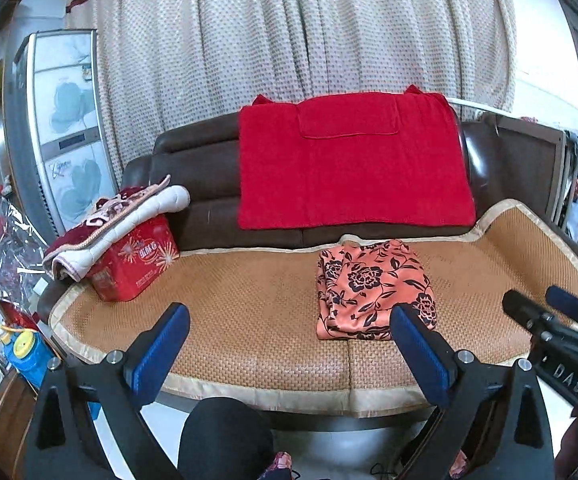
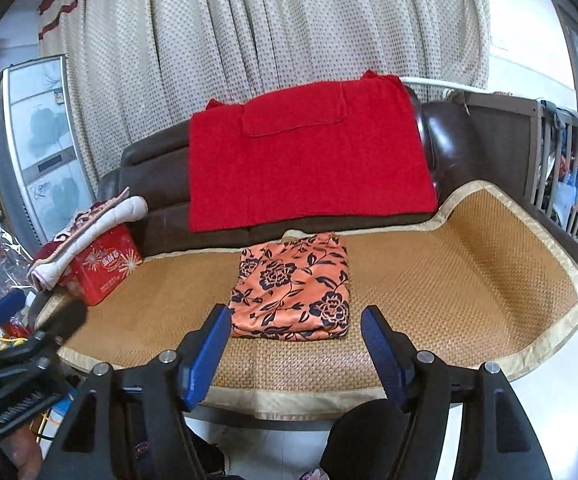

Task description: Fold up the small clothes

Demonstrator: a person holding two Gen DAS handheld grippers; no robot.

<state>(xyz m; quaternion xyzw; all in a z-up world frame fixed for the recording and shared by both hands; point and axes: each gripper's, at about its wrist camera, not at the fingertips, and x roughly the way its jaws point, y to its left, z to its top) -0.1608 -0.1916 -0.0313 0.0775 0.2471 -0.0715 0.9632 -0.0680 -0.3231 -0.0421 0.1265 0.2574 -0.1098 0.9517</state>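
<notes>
An orange garment with a dark flower print lies folded into a neat rectangle on the woven mat that covers the sofa seat. My left gripper hangs in front of the sofa's edge, open wide, nothing between its blue pads; the garment lies beyond its right finger. My right gripper is also open and empty, held back from the garment's near edge, which shows between its fingers. Each gripper appears at the side of the other's view: right gripper, left gripper.
A red towel drapes over the brown sofa back. At the seat's left end a red tin box carries a folded quilt. A fridge stands left, a slatted crib right. A person's dark-clad knee is below.
</notes>
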